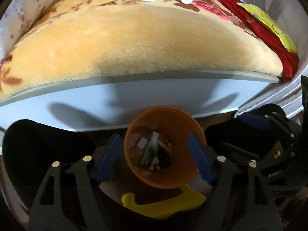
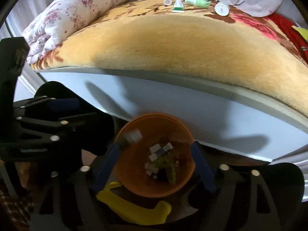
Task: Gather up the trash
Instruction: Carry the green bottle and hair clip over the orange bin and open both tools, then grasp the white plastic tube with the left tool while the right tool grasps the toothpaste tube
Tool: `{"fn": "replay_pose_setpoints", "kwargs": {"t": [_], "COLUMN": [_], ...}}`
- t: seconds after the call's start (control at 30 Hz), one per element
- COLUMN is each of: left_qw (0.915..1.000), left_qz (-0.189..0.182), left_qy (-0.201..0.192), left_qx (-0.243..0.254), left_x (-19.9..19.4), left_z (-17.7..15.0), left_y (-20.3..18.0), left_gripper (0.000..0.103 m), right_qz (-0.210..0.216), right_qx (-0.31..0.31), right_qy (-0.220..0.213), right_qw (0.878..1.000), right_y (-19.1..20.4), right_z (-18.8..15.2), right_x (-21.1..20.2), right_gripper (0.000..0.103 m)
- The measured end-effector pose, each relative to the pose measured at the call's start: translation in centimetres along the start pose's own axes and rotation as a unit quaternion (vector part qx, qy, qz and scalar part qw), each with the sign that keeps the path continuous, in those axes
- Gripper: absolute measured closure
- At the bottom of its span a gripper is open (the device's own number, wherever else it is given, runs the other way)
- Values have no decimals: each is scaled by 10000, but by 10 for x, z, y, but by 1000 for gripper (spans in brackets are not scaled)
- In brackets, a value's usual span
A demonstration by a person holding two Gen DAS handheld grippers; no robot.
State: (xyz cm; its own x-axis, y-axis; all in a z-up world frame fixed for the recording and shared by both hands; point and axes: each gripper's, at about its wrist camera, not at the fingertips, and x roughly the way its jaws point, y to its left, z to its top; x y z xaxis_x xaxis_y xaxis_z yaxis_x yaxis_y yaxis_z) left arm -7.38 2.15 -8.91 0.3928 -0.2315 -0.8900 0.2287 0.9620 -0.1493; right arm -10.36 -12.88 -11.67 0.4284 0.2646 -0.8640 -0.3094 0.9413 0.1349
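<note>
An orange trash bin (image 1: pixel 173 175) stands on the floor against the white bed frame, with several scraps inside; it also shows in the right wrist view (image 2: pixel 184 181). My left gripper (image 1: pixel 154 155) is open and empty above the bin. My right gripper (image 2: pixel 156 163) is open above the bin; a small blurred tube or wrapper (image 2: pixel 131 135) is in the air by its left fingertip, over the bin's rim. On the far side of the bed lie a white cap (image 2: pixel 167 1), a green-and-white tube (image 2: pixel 178 6), a green bottle (image 2: pixel 197 1) and a white jar (image 2: pixel 222 8).
The bed carries an orange fleece blanket (image 2: pixel 182 48). A flowered quilt roll (image 2: pixel 77 13) lies at its left, red cloth (image 1: pixel 269 38) and a yellow pillow (image 1: pixel 269 23) at its right. A yellow object (image 1: pixel 163 206) lies on the floor by the bin.
</note>
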Motion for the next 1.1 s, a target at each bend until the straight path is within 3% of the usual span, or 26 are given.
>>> {"fn": "replay_pose_setpoints", "kwargs": {"t": [0.07, 0.33, 0.53, 0.7, 0.9, 1.1], "left_qw": [10000, 9998, 9974, 9914, 9809, 9788], "left_qz": [77, 98, 113, 306, 627, 874], "left_qy": [-15, -175, -703, -1268, -1827, -1801], "left_qx": [4, 33, -68, -143, -209, -440], "left_x": [-1, -6, -21, -36, -31, 6], "left_z": [1, 5, 33, 87, 181, 278], "left_y": [0, 1, 9, 18, 29, 46], "left_gripper": [26, 25, 25, 24, 24, 24], "right_qz": [20, 8, -10, -251, -430, -414], "right_qx": [75, 262, 366, 345, 314, 362], "right_qy": [16, -160, -448, -1028, -1546, -1683], "right_qw": [10000, 9995, 9983, 9938, 9865, 9842], "right_y": [-4, -17, -31, -45, -62, -80], "right_z": [0, 4, 19, 48, 76, 87], "right_x": [2, -4, -12, -32, -48, -45], "right_gripper": [23, 19, 18, 17, 15, 15]}}
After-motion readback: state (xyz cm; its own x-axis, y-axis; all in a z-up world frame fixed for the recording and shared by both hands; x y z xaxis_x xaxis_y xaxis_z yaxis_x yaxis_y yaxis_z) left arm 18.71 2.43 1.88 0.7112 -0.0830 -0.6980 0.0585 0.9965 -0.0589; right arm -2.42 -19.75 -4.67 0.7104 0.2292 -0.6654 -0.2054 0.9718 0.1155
